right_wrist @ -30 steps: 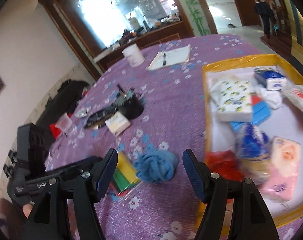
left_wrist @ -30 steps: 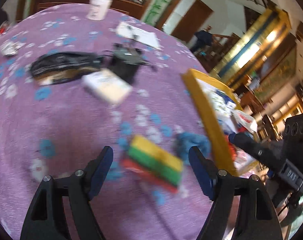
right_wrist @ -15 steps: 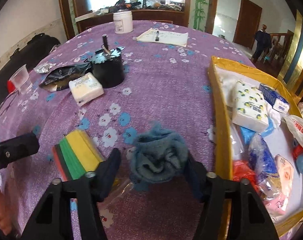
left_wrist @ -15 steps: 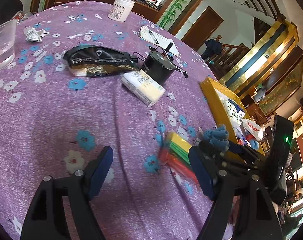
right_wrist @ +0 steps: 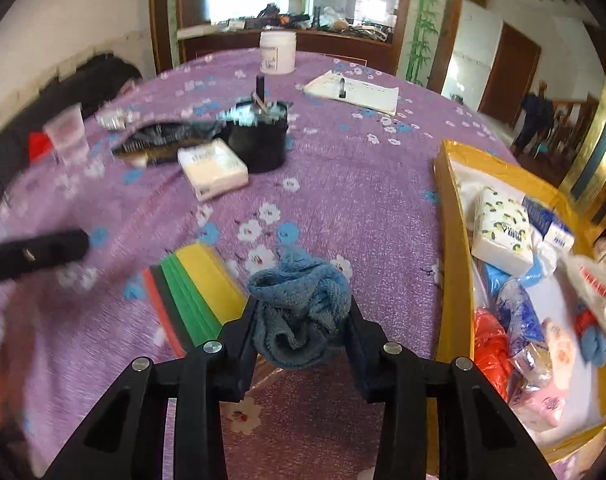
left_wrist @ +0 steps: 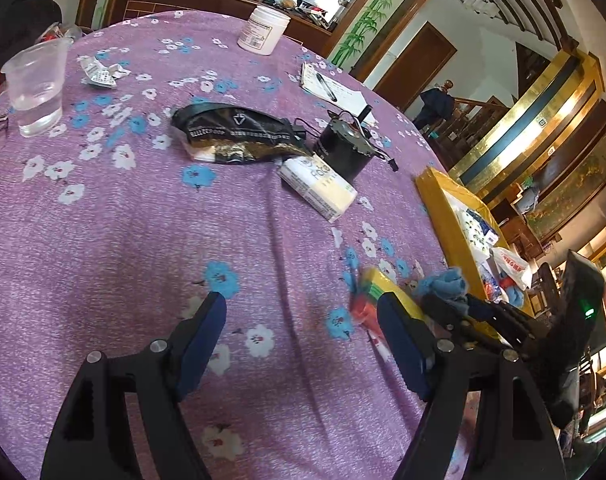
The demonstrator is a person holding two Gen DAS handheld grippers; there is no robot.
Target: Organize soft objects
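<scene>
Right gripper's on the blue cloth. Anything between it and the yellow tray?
Nothing visible. The right gripper has been closing and its pads now press the blue cloth. Only bare purple tablecloth lies between the cloth and the yellow tray; the tray's raised rim must be cleared. The colored sponge pack sits opposite.

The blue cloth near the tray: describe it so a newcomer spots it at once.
On the purple flowered tablecloth, just left of the yellow tray, lies a crumpled blue cloth between the right tool's fingers. Unlike the flat striped sponge pack beside it, it is bunched and fuzzy.
</scene>
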